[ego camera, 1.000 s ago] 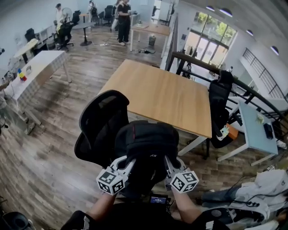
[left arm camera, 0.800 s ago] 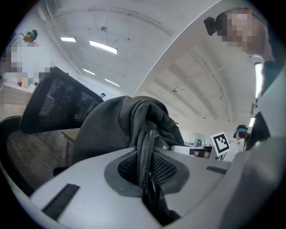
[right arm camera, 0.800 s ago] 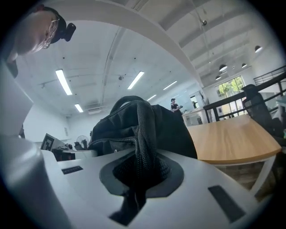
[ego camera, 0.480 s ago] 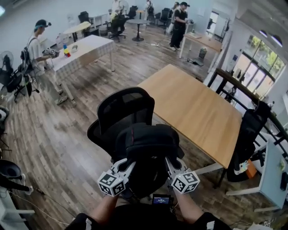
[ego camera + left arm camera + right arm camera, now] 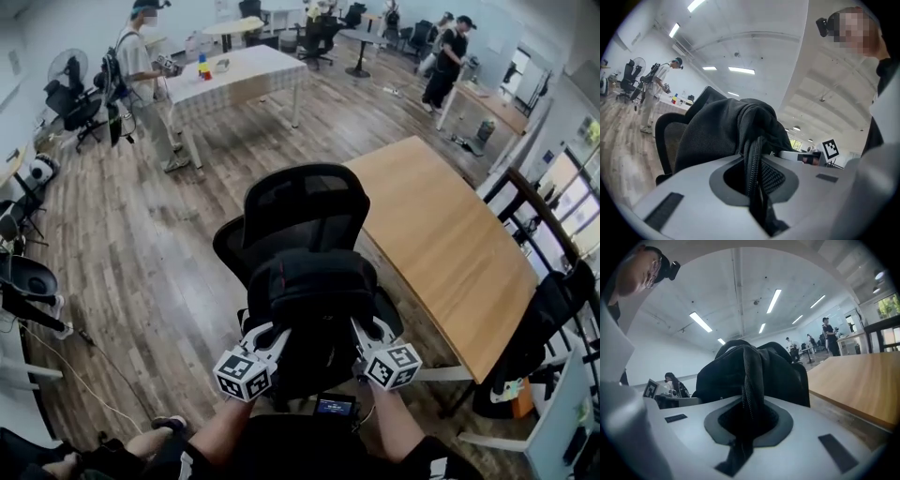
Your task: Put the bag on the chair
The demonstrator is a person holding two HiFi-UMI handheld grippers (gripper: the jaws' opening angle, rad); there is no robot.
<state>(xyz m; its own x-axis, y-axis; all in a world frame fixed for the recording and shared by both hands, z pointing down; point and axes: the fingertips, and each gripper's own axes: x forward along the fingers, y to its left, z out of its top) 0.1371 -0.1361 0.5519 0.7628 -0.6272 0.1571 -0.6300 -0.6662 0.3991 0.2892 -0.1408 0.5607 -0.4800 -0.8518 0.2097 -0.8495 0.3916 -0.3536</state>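
Note:
A black backpack [image 5: 309, 300] hangs between my two grippers, just in front of a black mesh office chair [image 5: 305, 211] whose backrest rises behind it. My left gripper [image 5: 267, 339] is shut on the bag's left shoulder strap [image 5: 753, 173]. My right gripper [image 5: 361, 333] is shut on the right strap [image 5: 749, 399]. In the left gripper view the bag [image 5: 726, 131] bulges above the jaws with the chair [image 5: 670, 140] behind it. The right gripper view shows the bag [image 5: 750, 371] filling the middle. Whether the bag's bottom touches the chair seat is hidden.
A large wooden table [image 5: 450, 244] stands right of the chair, its edge [image 5: 862, 380] close to my right gripper. A second black chair [image 5: 548, 328] sits at the far right. A person [image 5: 150, 75] stands by a white table [image 5: 239, 75] at the back left. Wooden floor [image 5: 141, 272] spreads to the left.
The view has swung left, so the chair now stands straight ahead and the wooden table lies to the right. Both grippers sank slightly with the bag, still shut on its straps.

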